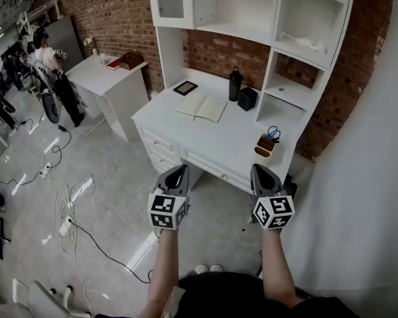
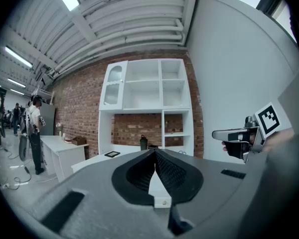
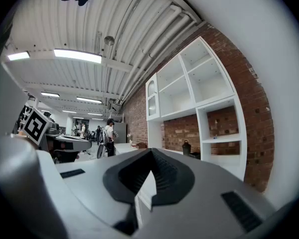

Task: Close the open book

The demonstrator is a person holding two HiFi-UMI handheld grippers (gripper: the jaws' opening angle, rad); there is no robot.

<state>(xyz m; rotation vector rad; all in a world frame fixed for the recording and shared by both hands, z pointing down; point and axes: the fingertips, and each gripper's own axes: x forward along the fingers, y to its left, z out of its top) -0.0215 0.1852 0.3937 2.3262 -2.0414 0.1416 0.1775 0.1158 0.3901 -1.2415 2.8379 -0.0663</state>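
The open book (image 1: 201, 106) lies flat on the white desk (image 1: 225, 148), towards its back left part. Both pale, cream pages face up and a soft crease runs down the middle where they meet. It sits a little askew to the desk's edge. The pages look blank from my head view, though they are too small to be sure. Just behind it to the left rests a dark-framed tablet (image 1: 185, 88). To its right stand a black bottle (image 1: 235, 83) and a small black box (image 1: 247, 98). Nearer the desk's right front corner is a cup (image 1: 264, 146) holding blue-handled scissors (image 1: 272, 134).

My left claw (image 1: 178, 173) is pressed together, its ribbed pads meeting at the tips with nothing between them. My right claw (image 1: 260, 172) is likewise pressed together and empty. Both hang side by side over the floor (image 1: 113, 211) in front of the desk, well apart from the book.
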